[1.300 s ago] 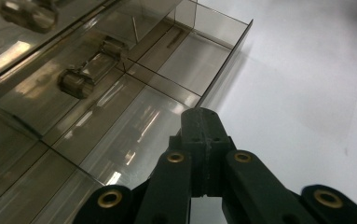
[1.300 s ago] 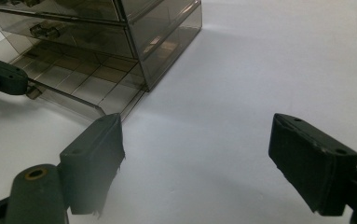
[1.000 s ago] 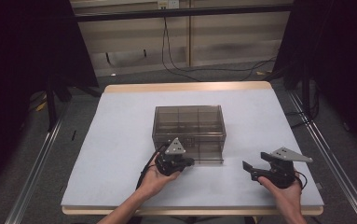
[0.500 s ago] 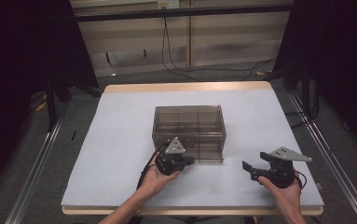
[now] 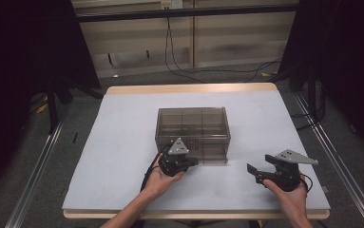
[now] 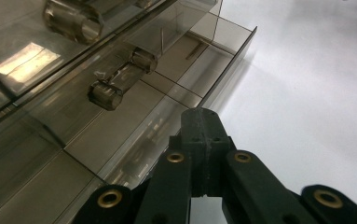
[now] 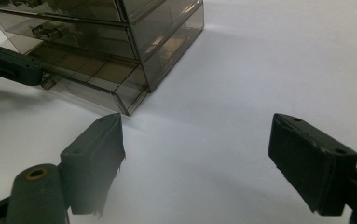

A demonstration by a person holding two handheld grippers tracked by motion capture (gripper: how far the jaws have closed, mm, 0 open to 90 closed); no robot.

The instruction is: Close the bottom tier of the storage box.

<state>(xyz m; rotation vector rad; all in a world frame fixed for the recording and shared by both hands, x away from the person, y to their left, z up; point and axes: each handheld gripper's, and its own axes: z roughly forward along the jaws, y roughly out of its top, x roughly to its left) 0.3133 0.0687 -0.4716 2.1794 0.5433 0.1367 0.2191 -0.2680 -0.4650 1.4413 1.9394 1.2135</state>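
A smoky clear drawer cabinet (image 5: 193, 124) stands mid-table. Its bottom drawer (image 7: 97, 77) is pulled out a little, and its floor shows divided compartments (image 6: 176, 79) that look empty. My left gripper (image 5: 193, 162) sits at the drawer's front, jaws shut with nothing visible between them. In the left gripper view its closed tip (image 6: 203, 122) lies by the drawer's front wall, apart from the cylindrical handle (image 6: 115, 85). My right gripper (image 5: 255, 174) rests low over the table, right of the cabinet. Its jaws are open, and only bare table lies between its fingertips (image 7: 195, 125).
The white table (image 5: 122, 142) has free room to the left, right and behind the cabinet. Its wooden front edge (image 5: 194, 213) is near the person's wrists. Metal rails (image 5: 341, 161) run along both sides on the floor, and cables (image 5: 184, 66) lie beyond the far edge.
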